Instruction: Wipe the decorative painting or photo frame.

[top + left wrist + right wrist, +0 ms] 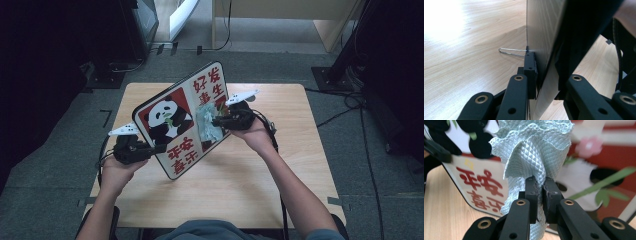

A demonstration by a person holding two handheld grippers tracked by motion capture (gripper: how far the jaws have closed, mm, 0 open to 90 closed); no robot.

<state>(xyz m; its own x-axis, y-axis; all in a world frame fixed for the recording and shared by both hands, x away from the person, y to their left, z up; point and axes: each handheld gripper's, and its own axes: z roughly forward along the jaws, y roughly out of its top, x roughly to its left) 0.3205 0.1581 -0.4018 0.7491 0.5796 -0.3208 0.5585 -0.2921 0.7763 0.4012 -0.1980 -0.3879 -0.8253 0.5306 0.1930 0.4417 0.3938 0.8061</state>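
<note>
Keep the left gripper clamped on the stiff panda board's edge, the right gripper pinching the soft cloth.

Both forearms come in from the bottom of the high view, elbows bent and spread apart. The left hand-held gripper sits low and near the body, pointing inward to the right, its jaws clamped shut on a thin edge. The right hand-held gripper is raised higher and farther forward, pointing left, its jaws pinched nearly together, wrist bent inward.
</note>
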